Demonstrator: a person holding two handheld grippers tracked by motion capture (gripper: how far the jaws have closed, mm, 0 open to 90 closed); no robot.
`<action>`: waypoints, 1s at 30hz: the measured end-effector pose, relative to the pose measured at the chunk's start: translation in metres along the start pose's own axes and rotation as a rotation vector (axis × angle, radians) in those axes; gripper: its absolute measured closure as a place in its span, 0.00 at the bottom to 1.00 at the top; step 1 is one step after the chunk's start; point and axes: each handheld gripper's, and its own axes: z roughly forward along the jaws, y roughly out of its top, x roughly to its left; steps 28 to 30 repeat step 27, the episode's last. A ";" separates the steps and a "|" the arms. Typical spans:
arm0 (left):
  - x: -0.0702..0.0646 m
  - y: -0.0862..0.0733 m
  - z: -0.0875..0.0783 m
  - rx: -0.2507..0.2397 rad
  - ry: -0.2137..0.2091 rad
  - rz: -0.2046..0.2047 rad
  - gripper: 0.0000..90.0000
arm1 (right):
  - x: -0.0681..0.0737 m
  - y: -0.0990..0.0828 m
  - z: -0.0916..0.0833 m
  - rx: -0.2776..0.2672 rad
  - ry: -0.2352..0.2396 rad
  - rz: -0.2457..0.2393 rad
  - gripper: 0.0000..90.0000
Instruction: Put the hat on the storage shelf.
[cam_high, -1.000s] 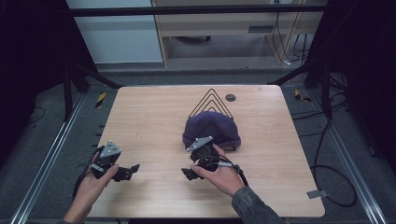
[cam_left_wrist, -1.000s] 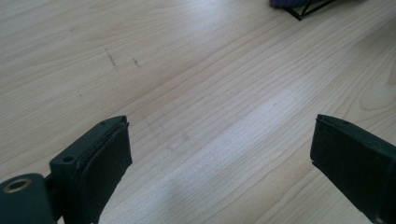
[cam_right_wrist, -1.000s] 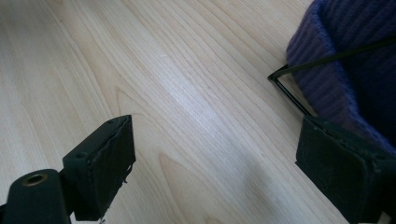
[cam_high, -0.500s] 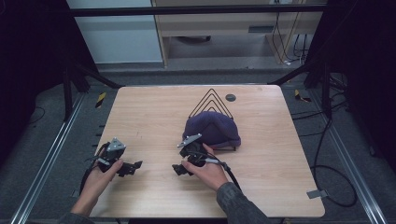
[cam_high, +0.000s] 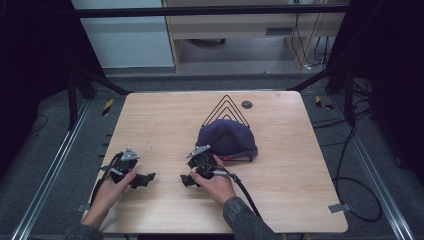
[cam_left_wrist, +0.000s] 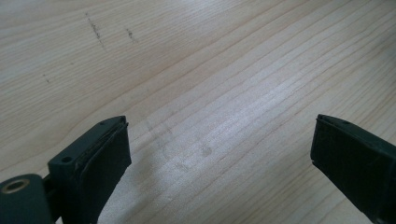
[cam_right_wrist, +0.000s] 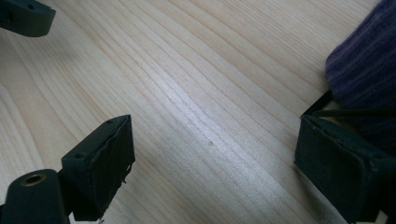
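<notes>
Left gripper (cam_high: 145, 178) low over bare wooden surface (cam_high: 165, 125) — my fingers (cam_left_wrist: 100, 154) spread wide, nothing between. Right gripper (cam_high: 186, 179) near surface middle — fingers (cam_right_wrist: 105, 163) wide too, empty. Purple beanie (cam_high: 227, 139) draped on black wire stand (cam_high: 226, 106), just beside my right gripper.

Your purple knitted beanie (cam_high: 227, 139) sits draped over a black wire stand (cam_high: 226, 107) at mid-table, just beyond your right hand, dome-shaped, brim facing you.

No legible text or labels.
</notes>
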 end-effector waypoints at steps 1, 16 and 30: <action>0.000 0.000 0.001 0.007 -0.001 0.000 0.05 | 0.000 0.000 0.000 0.003 -0.004 0.000 0.13; -0.003 -0.007 0.010 0.046 -0.001 -0.003 0.00 | 0.007 -0.013 0.010 -0.096 -0.081 -0.048 0.08; -0.003 -0.010 0.009 0.027 -0.001 0.006 0.00 | 0.008 -0.013 0.010 -0.097 -0.079 -0.049 0.08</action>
